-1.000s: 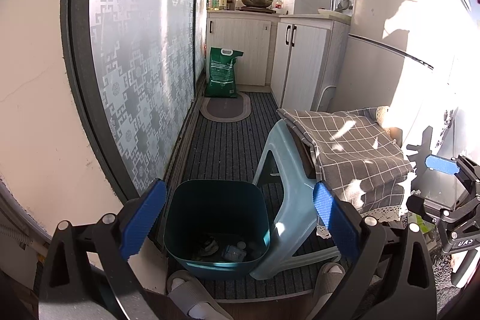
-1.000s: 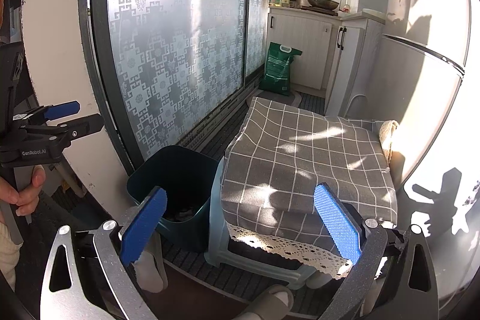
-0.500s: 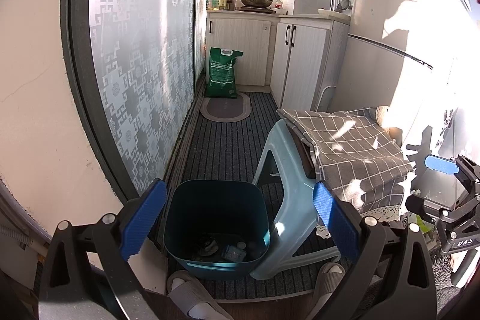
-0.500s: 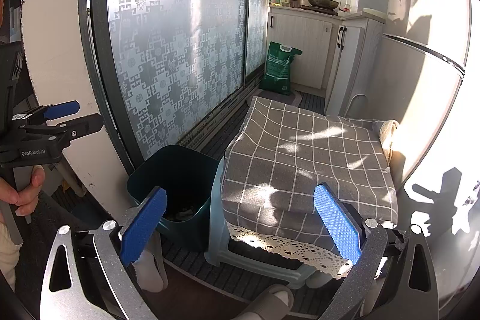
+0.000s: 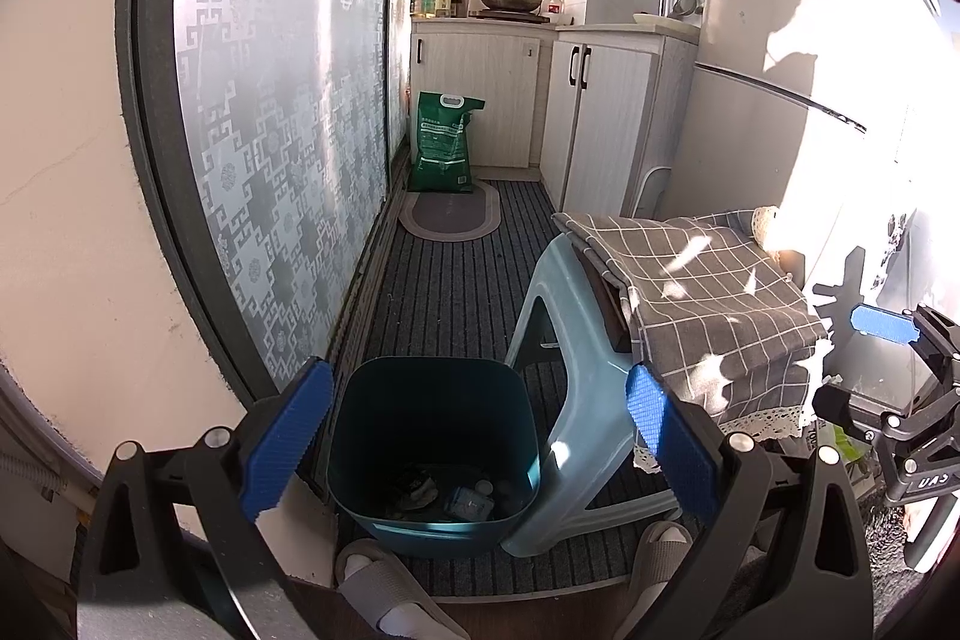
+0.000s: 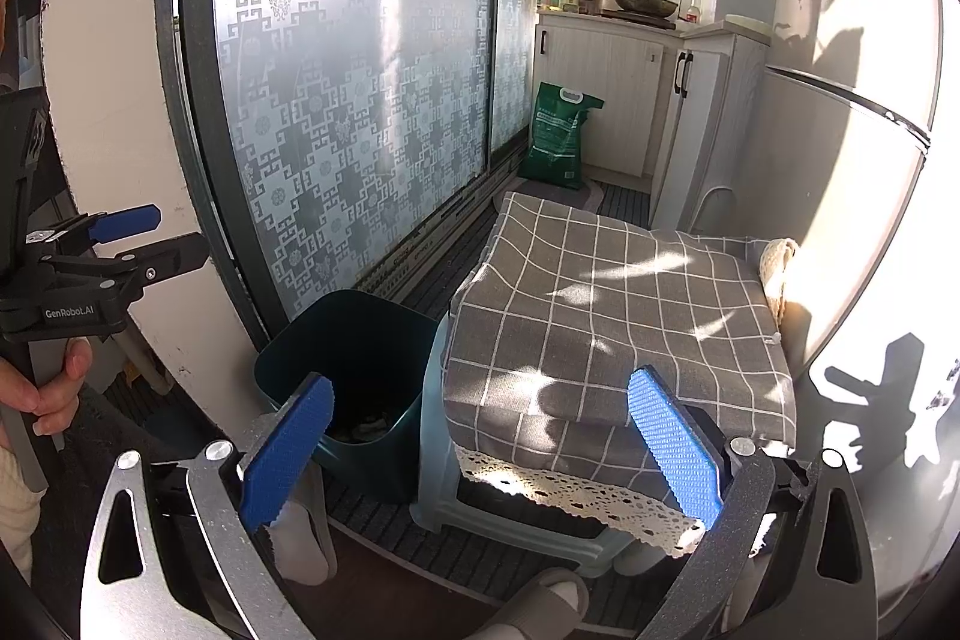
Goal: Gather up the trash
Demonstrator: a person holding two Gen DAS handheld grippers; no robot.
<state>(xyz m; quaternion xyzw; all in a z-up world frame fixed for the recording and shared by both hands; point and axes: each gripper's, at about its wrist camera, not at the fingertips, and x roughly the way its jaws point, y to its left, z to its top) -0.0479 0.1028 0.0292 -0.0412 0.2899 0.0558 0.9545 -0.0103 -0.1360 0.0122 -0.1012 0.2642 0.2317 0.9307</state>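
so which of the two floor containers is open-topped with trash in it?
The dark teal bin beside the light blue stool: open top, scraps at the bottom. The green bag by the far cabinets stands closed.

Glossy teal plastic bin (image 5: 433, 436), smooth pale plastic stool (image 5: 564, 316), matt checked cloth (image 6: 606, 316), seemingly lace-edged.
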